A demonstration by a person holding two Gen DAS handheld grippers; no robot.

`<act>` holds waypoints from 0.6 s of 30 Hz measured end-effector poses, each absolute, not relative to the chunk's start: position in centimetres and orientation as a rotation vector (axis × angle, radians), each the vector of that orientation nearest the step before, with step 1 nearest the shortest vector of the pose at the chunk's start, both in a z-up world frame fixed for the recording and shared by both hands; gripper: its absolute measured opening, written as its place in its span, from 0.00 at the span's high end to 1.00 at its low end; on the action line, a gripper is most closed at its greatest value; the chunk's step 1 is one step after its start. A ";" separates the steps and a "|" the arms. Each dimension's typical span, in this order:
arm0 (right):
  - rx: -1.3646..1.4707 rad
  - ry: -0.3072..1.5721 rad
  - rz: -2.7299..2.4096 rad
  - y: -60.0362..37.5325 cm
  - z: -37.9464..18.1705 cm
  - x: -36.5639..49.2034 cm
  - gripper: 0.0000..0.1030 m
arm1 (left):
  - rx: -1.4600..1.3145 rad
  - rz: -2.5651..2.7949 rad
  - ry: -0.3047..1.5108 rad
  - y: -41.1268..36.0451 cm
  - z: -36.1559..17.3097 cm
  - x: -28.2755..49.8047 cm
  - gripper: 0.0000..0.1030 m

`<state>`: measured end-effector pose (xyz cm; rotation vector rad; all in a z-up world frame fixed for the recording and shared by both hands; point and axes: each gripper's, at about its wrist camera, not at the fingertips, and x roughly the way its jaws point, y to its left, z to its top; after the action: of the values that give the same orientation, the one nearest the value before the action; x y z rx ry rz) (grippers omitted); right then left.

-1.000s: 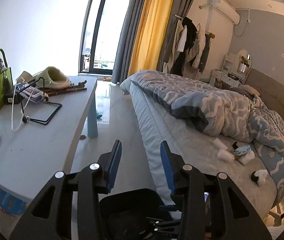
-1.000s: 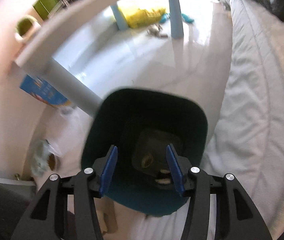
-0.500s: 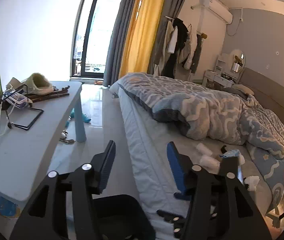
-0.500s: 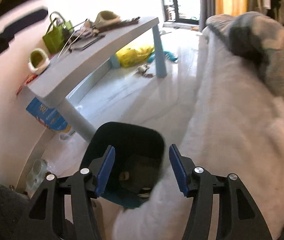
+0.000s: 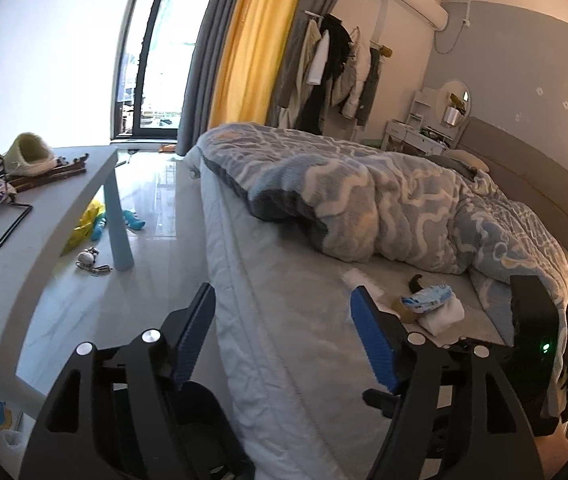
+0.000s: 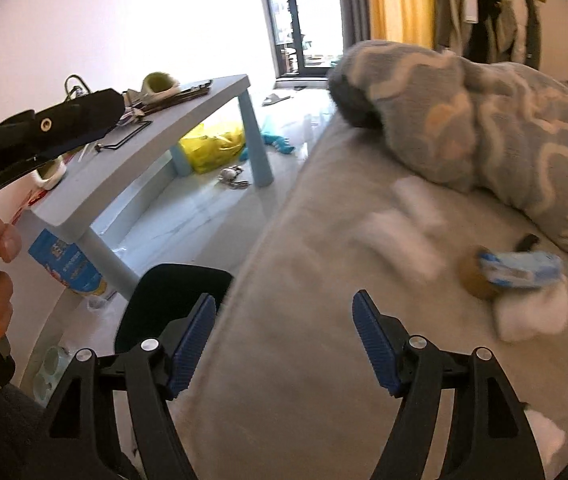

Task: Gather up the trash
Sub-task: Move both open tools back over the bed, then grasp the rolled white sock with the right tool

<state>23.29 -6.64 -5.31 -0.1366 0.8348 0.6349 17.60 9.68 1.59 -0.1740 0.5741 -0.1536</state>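
Trash lies on the grey bed sheet (image 5: 284, 320): a blue wrapper (image 5: 428, 303) on a brown round piece (image 6: 472, 280), white crumpled tissues (image 5: 444, 318) and a small black item (image 5: 416, 282). The wrapper (image 6: 520, 268) and tissue (image 6: 532, 314) also show in the right wrist view, blurred. My left gripper (image 5: 284, 340) is open and empty above the bed edge. My right gripper (image 6: 284, 340) is open and empty over the sheet, left of the trash. A dark bin (image 6: 172, 300) stands on the floor by the bed.
A light blue table (image 5: 44, 232) with clutter stands left of the bed. A yellow bag (image 6: 212, 146) and toys lie under it. A patterned duvet (image 5: 384, 200) is heaped on the bed. The bin's rim (image 5: 200, 432) shows below my left gripper.
Both grippers have risen from over the bin and swung right toward the bed. Their jaws have opened wider. The trash pile on the sheet has come into the right wrist view.
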 end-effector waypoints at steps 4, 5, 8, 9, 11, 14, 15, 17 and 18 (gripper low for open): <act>-0.129 0.834 0.597 -9.9 -5.4 23.2 0.30 | -0.180 -0.171 0.592 7.7 0.8 18.2 0.29; -0.124 0.830 0.591 -10.5 -5.4 23.1 0.30 | -0.189 -0.178 0.601 7.2 0.6 18.4 0.29; -0.116 0.815 0.573 -12.7 -5.2 22.7 0.30 | -0.194 -0.203 0.614 5.6 0.2 18.8 0.29; -0.118 0.812 0.565 -13.6 -5.2 22.5 0.30 | -0.186 -0.208 0.616 5.0 0.1 18.8 0.29; -0.114 0.810 0.542 -15.2 -5.2 22.3 0.30 | -0.179 -0.223 0.620 3.9 0.0 18.9 0.28; -0.099 0.812 0.511 -17.6 -5.3 22.4 0.30 | -0.168 -0.240 0.630 2.5 -0.4 19.2 0.28; -0.096 0.811 0.502 -18.4 -5.4 22.3 0.30 | -0.161 -0.246 0.634 1.9 -0.6 19.4 0.28; -0.093 0.810 0.493 -19.5 -5.5 22.2 0.30 | -0.155 -0.251 0.639 0.9 -0.9 19.5 0.28; -0.094 0.810 0.491 -19.7 -5.6 22.0 0.30 | -0.152 -0.254 0.642 0.5 -1.0 19.5 0.28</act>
<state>22.03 -19.68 -5.59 -0.0941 0.8098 0.4912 19.54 0.47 -0.99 -0.1524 0.6416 -0.2544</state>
